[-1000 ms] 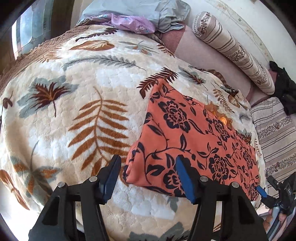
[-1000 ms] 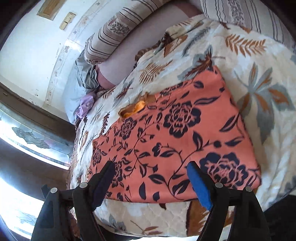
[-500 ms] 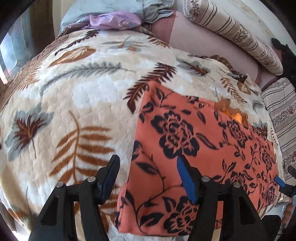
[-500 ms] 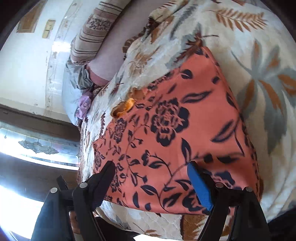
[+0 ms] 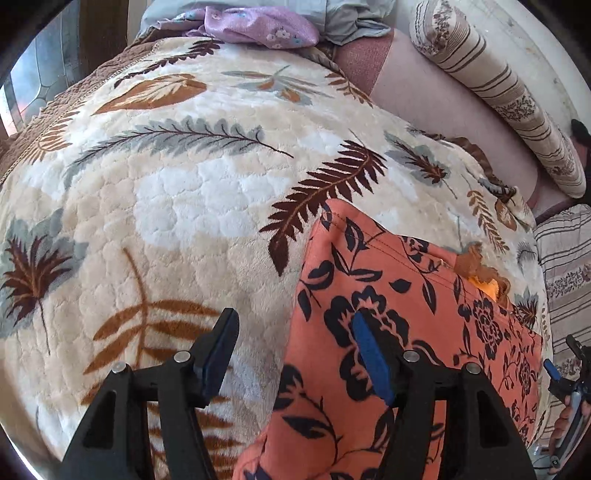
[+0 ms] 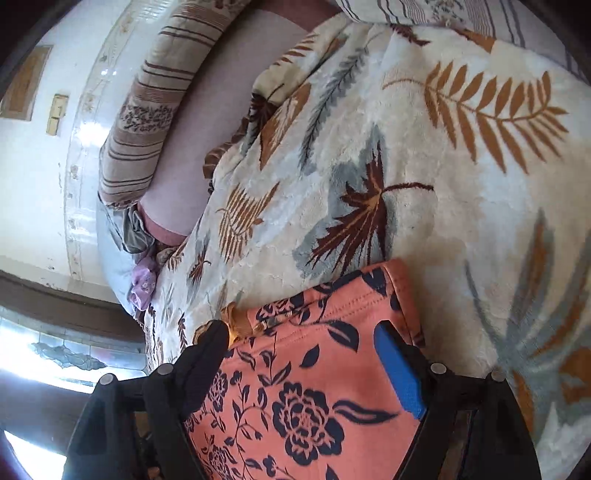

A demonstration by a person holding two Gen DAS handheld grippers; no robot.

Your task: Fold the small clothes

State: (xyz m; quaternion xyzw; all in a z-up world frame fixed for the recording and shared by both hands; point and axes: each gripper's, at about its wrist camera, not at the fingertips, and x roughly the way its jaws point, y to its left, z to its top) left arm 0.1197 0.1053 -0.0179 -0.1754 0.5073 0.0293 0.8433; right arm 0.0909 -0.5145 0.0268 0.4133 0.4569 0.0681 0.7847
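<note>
The left gripper is held with its jaws apart, straddling the left edge of the orange floral garment, nothing clamped. The right gripper is likewise held apart over the garment's far right corner. The garment is spread flat on the leaf-patterned blanket. Beyond the garment, a striped bolster and crumpled clothes are seen.

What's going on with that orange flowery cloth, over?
Left gripper open, astride cloth edge. Right gripper open over far corner. Orange floral garment flat on leaf blanket, ungripped. Nothing in the way.
</note>
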